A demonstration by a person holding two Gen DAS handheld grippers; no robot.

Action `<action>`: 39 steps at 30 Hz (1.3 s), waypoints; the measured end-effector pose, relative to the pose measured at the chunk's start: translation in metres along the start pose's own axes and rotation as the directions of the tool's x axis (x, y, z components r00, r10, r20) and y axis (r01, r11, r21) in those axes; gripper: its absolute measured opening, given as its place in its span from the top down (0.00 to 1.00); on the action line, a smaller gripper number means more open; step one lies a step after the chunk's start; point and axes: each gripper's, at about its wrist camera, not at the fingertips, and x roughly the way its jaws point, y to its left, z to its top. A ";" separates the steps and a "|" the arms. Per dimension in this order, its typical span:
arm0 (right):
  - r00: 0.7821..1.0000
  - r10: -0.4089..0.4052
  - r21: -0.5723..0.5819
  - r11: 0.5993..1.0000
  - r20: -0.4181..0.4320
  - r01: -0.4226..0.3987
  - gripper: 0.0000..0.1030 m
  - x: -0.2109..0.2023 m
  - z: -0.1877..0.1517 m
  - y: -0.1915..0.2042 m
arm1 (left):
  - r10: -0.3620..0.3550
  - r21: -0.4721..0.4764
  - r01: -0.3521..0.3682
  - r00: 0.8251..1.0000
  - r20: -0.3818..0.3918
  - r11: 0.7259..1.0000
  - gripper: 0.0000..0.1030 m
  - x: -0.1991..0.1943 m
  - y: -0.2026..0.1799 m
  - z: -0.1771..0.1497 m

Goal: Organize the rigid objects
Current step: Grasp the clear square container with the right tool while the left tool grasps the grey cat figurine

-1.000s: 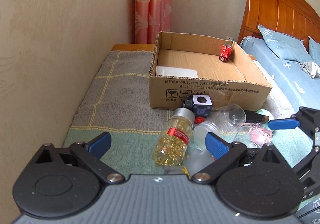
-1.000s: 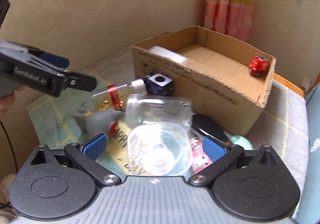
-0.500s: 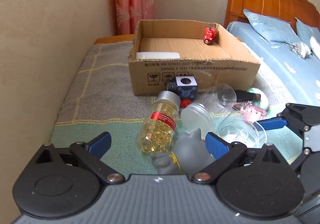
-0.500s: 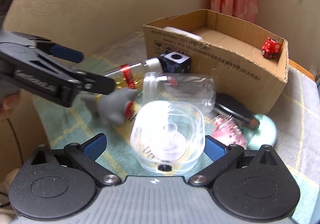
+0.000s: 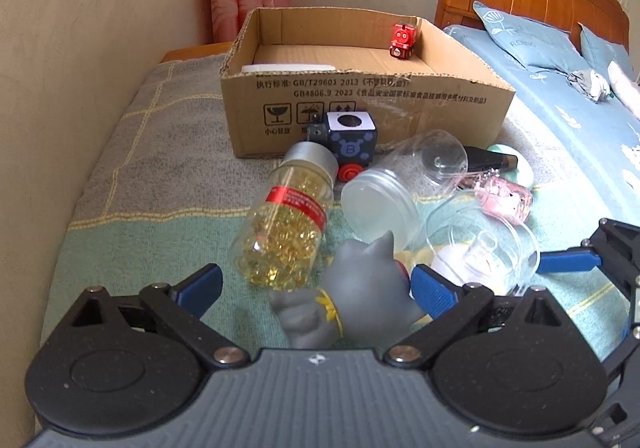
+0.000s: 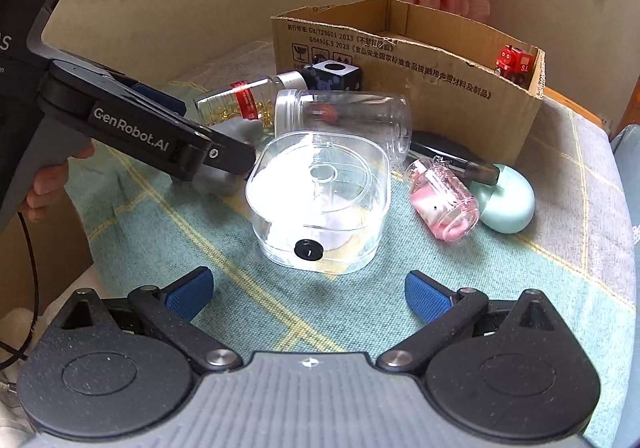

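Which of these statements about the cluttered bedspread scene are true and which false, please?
1. The red toy train sits inside the cardboard box. True.
2. The capsule bottle stands upright. False: it lies on its side.
3. The left gripper is open around the grey cat figure. True.
4. The right gripper is clamped on the clear square container. False: it is open, short of it.
5. The pink bottle is in the box. False: it lies on the blanket.

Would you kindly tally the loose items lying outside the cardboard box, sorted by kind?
Clear containers: 3 (capsule bottle, round jar, square tub)
Toys: 2 (grey cat figure, blue cube train)
Pink case: 1
Mint egg-shaped item: 1
Black device: 1
Total: 8
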 end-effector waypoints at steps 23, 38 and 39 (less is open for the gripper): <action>0.999 -0.016 -0.026 1.000 0.035 0.017 0.00 0.003 -0.004 0.000 | 0.021 0.030 -0.021 1.000 -0.003 0.999 0.00 0.006 0.015 -0.027; 0.998 -0.023 -0.023 0.999 0.063 0.025 0.00 0.004 -0.007 0.001 | 0.050 0.075 -0.053 0.998 0.045 0.996 0.05 -0.004 -0.002 -0.026; 0.998 -0.023 -0.023 0.999 0.059 0.024 0.00 0.004 -0.006 0.000 | 0.058 0.086 -0.062 0.997 0.048 0.994 0.10 -0.004 -0.003 -0.026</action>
